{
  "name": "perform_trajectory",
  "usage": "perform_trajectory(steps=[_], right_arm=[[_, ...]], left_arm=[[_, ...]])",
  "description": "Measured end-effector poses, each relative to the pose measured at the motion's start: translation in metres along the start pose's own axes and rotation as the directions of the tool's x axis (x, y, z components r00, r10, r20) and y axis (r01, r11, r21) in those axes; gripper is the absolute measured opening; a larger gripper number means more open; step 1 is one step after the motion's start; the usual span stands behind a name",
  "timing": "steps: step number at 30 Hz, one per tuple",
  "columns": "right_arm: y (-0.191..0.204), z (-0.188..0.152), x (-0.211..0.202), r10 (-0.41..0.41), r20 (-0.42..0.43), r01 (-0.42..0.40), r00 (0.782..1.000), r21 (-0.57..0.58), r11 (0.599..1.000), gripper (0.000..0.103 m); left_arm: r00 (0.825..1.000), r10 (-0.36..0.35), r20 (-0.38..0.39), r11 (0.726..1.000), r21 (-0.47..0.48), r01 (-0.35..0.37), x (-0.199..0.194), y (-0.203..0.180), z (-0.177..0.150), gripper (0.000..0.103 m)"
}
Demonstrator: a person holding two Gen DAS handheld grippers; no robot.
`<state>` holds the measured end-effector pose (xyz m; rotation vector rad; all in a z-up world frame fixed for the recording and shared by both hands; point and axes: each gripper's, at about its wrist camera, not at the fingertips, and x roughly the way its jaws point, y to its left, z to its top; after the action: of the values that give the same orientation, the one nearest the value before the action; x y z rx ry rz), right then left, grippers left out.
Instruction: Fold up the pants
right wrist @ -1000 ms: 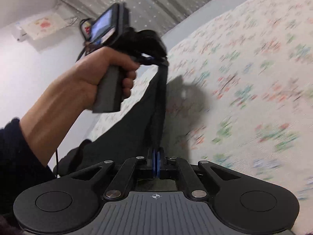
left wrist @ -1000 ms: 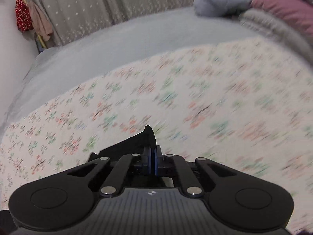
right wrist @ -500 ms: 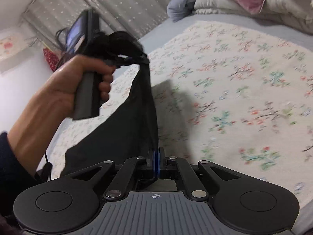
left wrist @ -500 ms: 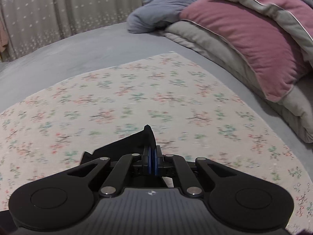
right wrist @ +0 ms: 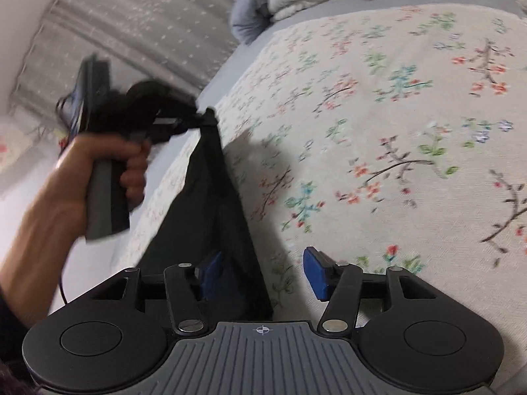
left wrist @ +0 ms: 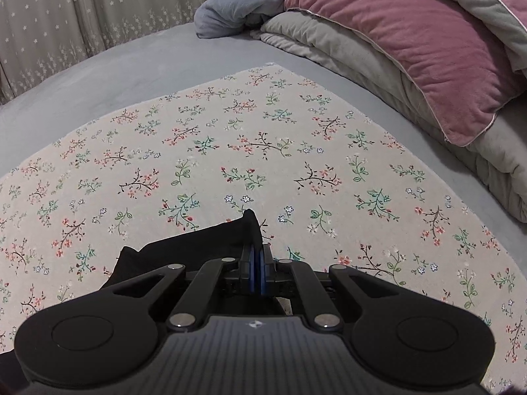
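Note:
The black pants [right wrist: 210, 204] hang from my left gripper [right wrist: 206, 119], which is shut on a corner of the fabric above the floral cloth [right wrist: 378, 138]. In the left wrist view the left gripper [left wrist: 256, 256] is shut on the black pants [left wrist: 197, 247], with the cloth bunched to the left of the fingers. My right gripper [right wrist: 263, 275] is open, its blue pads [right wrist: 314, 275] spread apart. The hanging pants drape between the pads and cover part of the left one.
A pink pillow [left wrist: 411, 42] lies on folded grey bedding [left wrist: 362, 65] at the right. A blue blanket [left wrist: 237, 10] sits at the back. The grey bed sheet [left wrist: 115, 75] surrounds the floral cloth [left wrist: 263, 151]. Starred curtains [left wrist: 82, 16] hang behind.
My right gripper has opened and let go of the pants. My left gripper has kept its hold and swung towards the pillows.

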<state>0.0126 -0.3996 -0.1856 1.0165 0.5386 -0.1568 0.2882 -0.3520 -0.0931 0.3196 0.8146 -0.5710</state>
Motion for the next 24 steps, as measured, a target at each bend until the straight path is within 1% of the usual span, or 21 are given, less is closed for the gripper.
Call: perform_trajectory(steps=[1,2,3,5,8,10,11,12,14,15,17,18,20,24], right_arm=[[0.002,-0.002,0.003,-0.005,-0.009,0.005,1.000,-0.010,1.000,0.019],[0.000,-0.002,0.004,0.003,-0.021,-0.003,1.000,0.009,1.000,0.003],[-0.002,-0.004,0.003,0.017,-0.014,-0.017,1.000,0.033,0.999,0.003],[0.002,-0.006,-0.001,0.010,0.018,-0.010,1.000,0.013,1.000,0.003],[0.030,-0.010,-0.010,-0.011,0.071,0.018,0.997,-0.091,0.996,0.003],[0.051,-0.014,-0.014,-0.034,0.110,0.053,0.993,-0.179,0.982,0.003],[0.050,-0.014,-0.020,-0.038,0.125,0.063,0.991,-0.211,0.975,0.003],[0.060,-0.017,-0.023,-0.036,0.143,0.072,0.989,-0.254,0.964,0.003],[0.083,-0.024,-0.029,-0.007,0.169,0.064,0.986,-0.334,0.940,0.003],[0.094,-0.028,-0.032,0.019,0.169,0.047,0.985,-0.373,0.926,0.003],[0.118,-0.039,-0.036,0.056,0.167,0.026,0.984,-0.449,0.893,0.003],[0.132,-0.045,-0.034,0.068,0.166,0.023,0.984,-0.489,0.872,0.003],[0.153,-0.055,-0.026,0.092,0.148,0.001,0.985,-0.534,0.846,0.003],[0.191,-0.079,-0.008,0.123,0.118,-0.026,0.985,-0.611,0.791,0.003]], left_arm=[[1.000,-0.005,-0.003,1.000,-0.002,0.005,0.002,0.000,0.001,0.017],[1.000,-0.016,-0.010,1.000,-0.007,0.015,0.003,0.001,0.001,0.017],[1.000,-0.021,-0.010,1.000,-0.009,0.021,0.005,0.002,0.001,0.017],[1.000,-0.024,-0.003,1.000,-0.008,0.024,0.004,0.003,0.001,0.017],[0.998,-0.055,0.008,0.998,-0.035,0.055,-0.001,0.012,0.003,0.017],[0.996,-0.086,0.025,0.994,-0.058,0.087,-0.009,0.022,0.005,0.017],[0.994,-0.103,0.039,0.993,-0.062,0.105,-0.015,0.028,0.006,0.017],[0.991,-0.122,0.056,0.990,-0.063,0.125,-0.023,0.036,0.006,0.017],[0.983,-0.159,0.090,0.984,-0.068,0.166,-0.038,0.054,0.005,0.016],[0.977,-0.183,0.109,0.979,-0.071,0.191,-0.047,0.065,0.004,0.016],[0.968,-0.208,0.141,0.971,-0.086,0.221,-0.064,0.089,0.000,0.017],[0.965,-0.214,0.154,0.968,-0.099,0.230,-0.072,0.102,-0.002,0.017],[0.960,-0.217,0.175,0.963,-0.122,0.240,-0.087,0.128,-0.007,0.017],[0.965,-0.179,0.193,0.962,-0.172,0.213,-0.108,0.180,-0.024,0.017]])
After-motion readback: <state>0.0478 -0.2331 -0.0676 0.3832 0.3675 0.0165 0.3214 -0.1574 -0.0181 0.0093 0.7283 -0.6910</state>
